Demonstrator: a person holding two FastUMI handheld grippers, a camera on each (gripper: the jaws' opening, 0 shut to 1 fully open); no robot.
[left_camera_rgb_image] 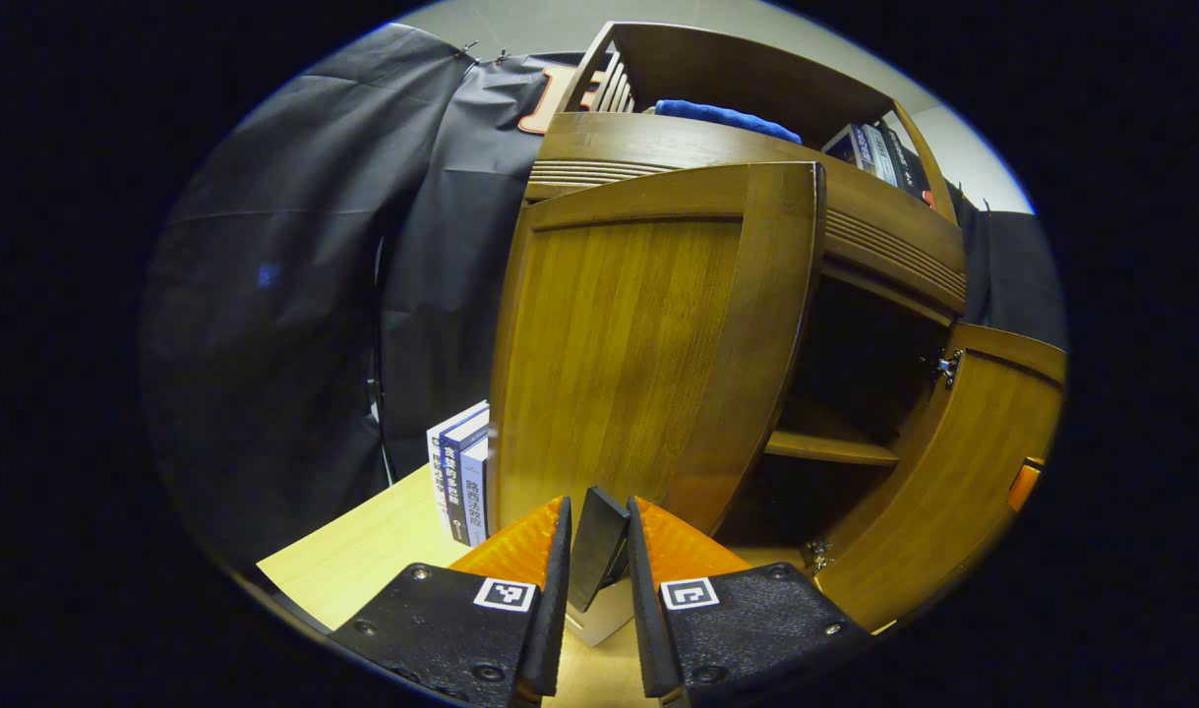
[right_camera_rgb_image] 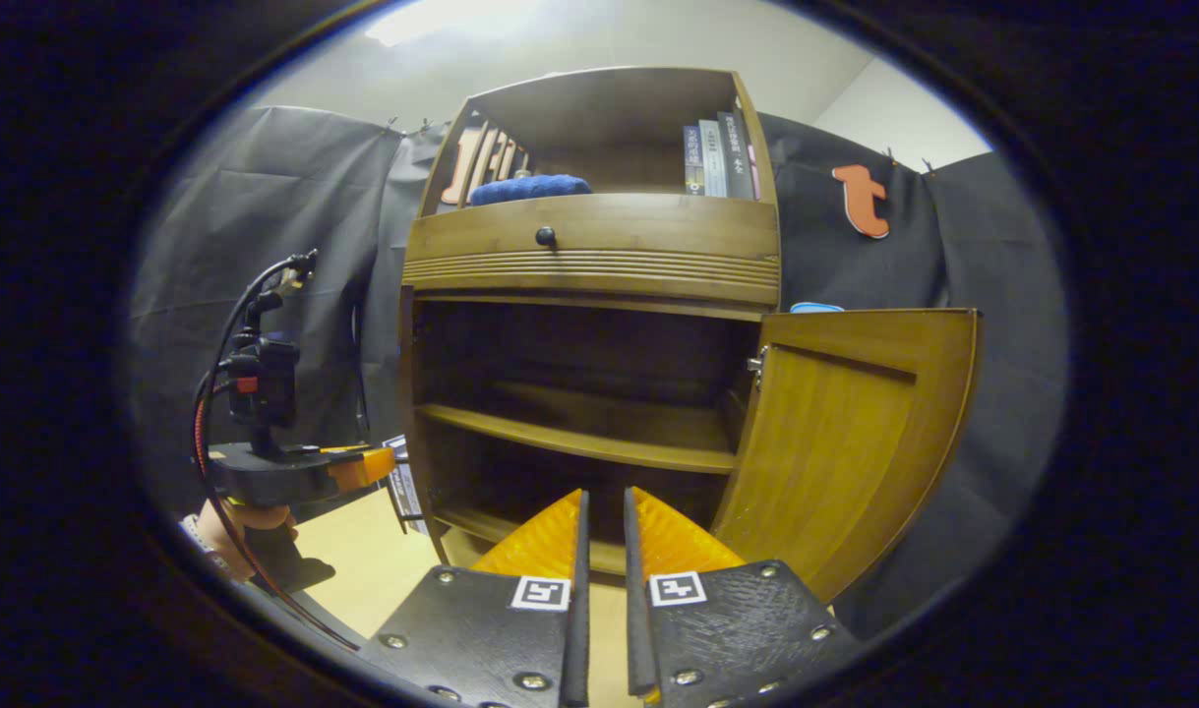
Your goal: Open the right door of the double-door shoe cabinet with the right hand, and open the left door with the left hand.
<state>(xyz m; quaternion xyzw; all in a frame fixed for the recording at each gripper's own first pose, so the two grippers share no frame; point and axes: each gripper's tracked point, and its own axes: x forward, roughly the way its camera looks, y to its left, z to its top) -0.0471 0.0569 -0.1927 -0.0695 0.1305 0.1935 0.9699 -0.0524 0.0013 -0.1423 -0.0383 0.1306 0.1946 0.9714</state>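
**Q:** So where's everything relative to the brown wooden double-door shoe cabinet [right_camera_rgb_image: 599,256]?

**A:** Going left to right in the right gripper view: well left of the cabinet, the left tool [right_camera_rgb_image: 368,464] hangs over the pale wooden worktop [right_camera_rgb_image: 363,565] with black and red cables running up from it, and a hand [right_camera_rgb_image: 240,521] is under its body. Can't tell its grip from there. In the left gripper view though, its two fingers sit either side of a dark flat handle [left_camera_rgb_image: 597,546] at the lower edge of the cabinet's wooden left door [left_camera_rgb_image: 648,344], looks clenched on it. That door is swung out wide. A few upright books with blue and white spines [left_camera_rgb_image: 461,472] stand on the worktop just left of it.

**Q:** And the inside?

**A:** Dark open compartment with one wooden shelf [right_camera_rgb_image: 579,442] across the middle. Above it there's a drawer front with a small round dark knob [right_camera_rgb_image: 546,236], and on top a folded blue cloth [right_camera_rgb_image: 530,189] plus more books [right_camera_rgb_image: 717,157].

**Q:** Right side?

**A:** The wooden right door [right_camera_rgb_image: 845,433] is swung open to the cabinet's right. The right tool [right_camera_rgb_image: 602,516] is out in front of the cabinet, fingers nearly together, grasping nothing.
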